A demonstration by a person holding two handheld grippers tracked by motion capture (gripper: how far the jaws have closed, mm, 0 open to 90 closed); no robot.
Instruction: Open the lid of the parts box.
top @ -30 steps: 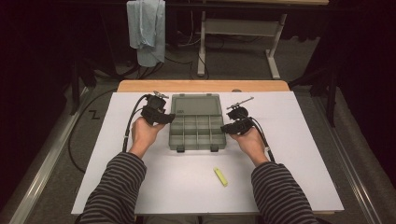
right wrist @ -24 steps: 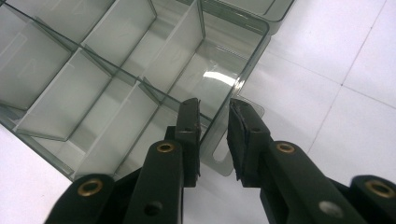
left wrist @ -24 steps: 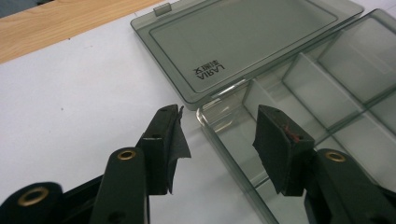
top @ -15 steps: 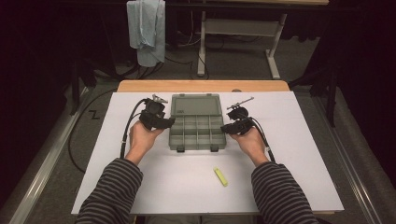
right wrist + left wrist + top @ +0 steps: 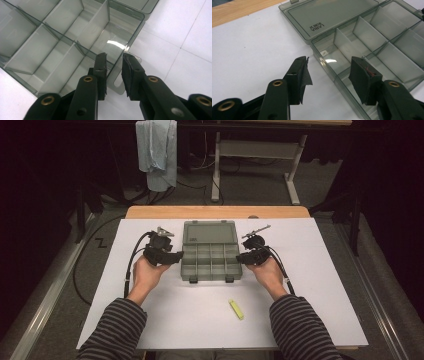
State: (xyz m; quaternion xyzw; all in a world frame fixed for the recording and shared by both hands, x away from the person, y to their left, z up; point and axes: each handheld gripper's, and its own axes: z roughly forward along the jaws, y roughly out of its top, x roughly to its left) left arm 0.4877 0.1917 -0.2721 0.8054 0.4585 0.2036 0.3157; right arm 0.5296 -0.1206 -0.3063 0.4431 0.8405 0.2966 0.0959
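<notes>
Your compartment box (image 5: 210, 257) lies open, lid flat, in the middle of the white sheet (image 5: 310, 320) on the bench; your left gripper (image 5: 329, 77) has just been widening, its jaws astride the box's side wall without pressing; your right gripper (image 5: 114, 75) pinches the opposite wall's tab; a yellow marker (image 5: 236, 309) lies nearer you.
</notes>
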